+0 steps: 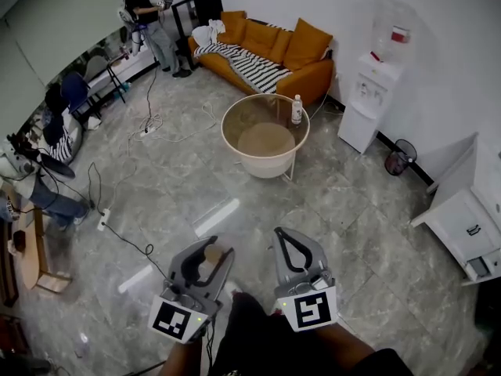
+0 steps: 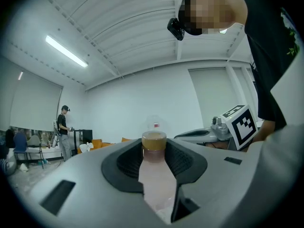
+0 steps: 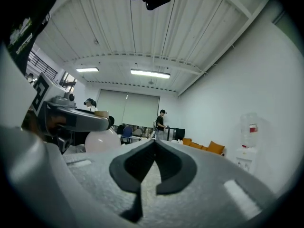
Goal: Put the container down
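Sofa (image 1: 266, 49): orange, against the far wall.
Table (image 1: 225, 135): round, in front of the sofa, with a bottle (image 1: 297, 110) on it.
Left gripper (image 1: 211, 251): level, fingers clamped on the container.
Right gripper (image 3: 154, 144): beside the left gripper, fingers pressed together, empty.
Container (image 2: 155, 172): pinkish with a brown cap, between the left fingers.
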A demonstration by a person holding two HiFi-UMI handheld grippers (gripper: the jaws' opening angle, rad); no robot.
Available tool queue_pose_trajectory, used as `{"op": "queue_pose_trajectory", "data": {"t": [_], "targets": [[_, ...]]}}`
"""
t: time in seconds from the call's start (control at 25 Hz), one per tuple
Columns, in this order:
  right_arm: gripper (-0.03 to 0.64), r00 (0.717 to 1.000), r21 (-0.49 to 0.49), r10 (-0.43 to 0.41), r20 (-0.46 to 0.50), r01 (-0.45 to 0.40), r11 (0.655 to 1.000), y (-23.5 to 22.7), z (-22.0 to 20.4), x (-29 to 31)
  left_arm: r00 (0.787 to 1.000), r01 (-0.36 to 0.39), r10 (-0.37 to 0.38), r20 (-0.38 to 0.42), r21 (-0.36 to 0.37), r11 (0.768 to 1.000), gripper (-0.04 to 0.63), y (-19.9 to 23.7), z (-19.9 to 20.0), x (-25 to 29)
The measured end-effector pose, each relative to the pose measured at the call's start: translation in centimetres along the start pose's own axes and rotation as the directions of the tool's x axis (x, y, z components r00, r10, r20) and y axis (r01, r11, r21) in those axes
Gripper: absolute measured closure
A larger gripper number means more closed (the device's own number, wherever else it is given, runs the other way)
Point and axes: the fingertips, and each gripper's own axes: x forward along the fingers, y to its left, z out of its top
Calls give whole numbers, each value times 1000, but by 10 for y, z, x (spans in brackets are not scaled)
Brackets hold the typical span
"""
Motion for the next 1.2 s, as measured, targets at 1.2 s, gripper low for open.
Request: {"op": "queue_pose_trajectory", "data": {"t": [1.2], "targets": [[621,1000,5,-19,-7,19,1000,8,12,128,996,89,-89,-31,3,996,448,117,5,51]]}}
